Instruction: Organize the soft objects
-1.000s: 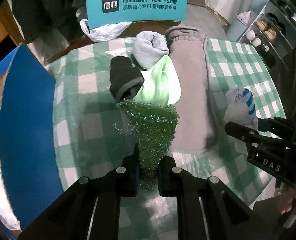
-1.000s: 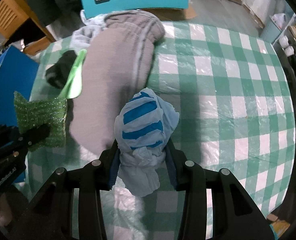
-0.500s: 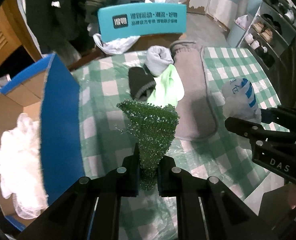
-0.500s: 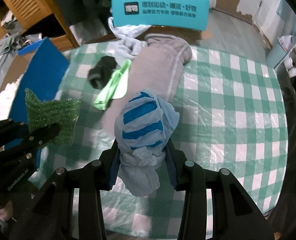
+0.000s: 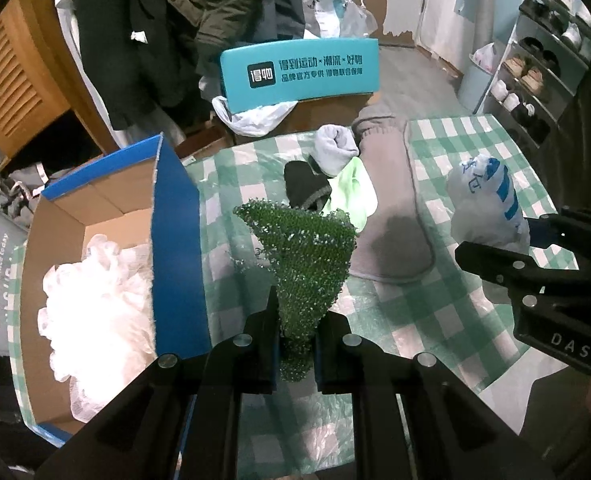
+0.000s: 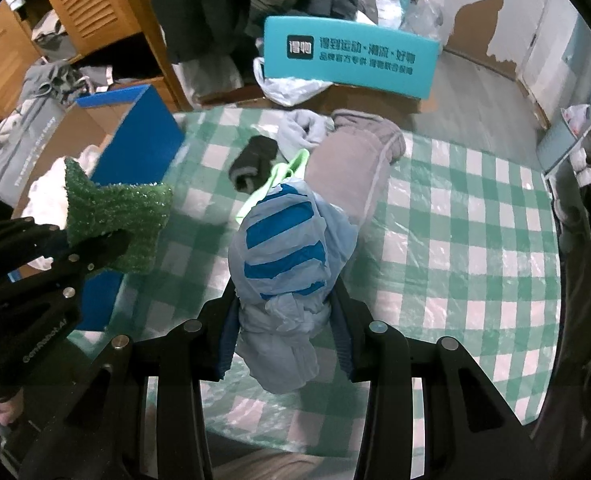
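The left gripper (image 5: 297, 344) is clamped on a green scrub pad (image 5: 303, 256), raised just right of the blue box (image 5: 175, 216). The right gripper (image 6: 283, 340) is clamped on a blue-striped plastic bag (image 6: 287, 248), farther right of the box. Both loads hang clear of the table — carry each fully over the box's open top, 1 at a time, before parting the jaws.

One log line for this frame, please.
left tool: shut on green scrubber | right tool: shut on striped bag

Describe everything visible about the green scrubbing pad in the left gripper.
The green scrubbing pad is a coarse, glittery mesh, flat and roughly rectangular. The left gripper is shut on one lower corner, so the pad stands up and fans wider toward its top. It hangs in the air above the checked tablecloth, beside the blue cardboard box, touching nothing but the fingers. In the right wrist view it appears bent over the gripper.
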A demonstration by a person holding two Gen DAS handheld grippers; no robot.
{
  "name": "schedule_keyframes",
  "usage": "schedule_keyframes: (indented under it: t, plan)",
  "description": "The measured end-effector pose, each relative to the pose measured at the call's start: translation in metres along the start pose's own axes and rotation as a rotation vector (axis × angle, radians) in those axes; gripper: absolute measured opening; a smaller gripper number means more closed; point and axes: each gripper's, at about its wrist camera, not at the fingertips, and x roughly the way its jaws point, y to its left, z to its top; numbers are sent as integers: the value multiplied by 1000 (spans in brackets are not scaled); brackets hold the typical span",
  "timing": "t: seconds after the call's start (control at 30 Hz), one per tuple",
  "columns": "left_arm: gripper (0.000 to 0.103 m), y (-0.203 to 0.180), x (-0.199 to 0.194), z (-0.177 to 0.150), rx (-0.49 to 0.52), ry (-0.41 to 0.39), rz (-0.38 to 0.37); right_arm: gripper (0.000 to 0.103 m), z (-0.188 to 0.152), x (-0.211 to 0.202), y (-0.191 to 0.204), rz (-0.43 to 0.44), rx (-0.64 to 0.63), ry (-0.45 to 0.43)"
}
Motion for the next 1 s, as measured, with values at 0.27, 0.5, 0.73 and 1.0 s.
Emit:
schedule_keyframes:
  t: [0.27, 0.5, 0.73, 1.0]
  plan:
    - [12, 8, -17, 1, -5, -39, 24, 40, 7, -14, 10, 11, -13, -34]
    - [12, 18, -26, 3, -15, -69, 45, 40, 15, -16, 19, 28, -20, -46]
    - [12, 34, -34, 4, -39, -87, 64, 40, 24, -17, 32, 41, -39, -55]
    - [12, 55, -44, 3, -78, -107, 84, 40, 38, -22, 51, 59, -66, -73]
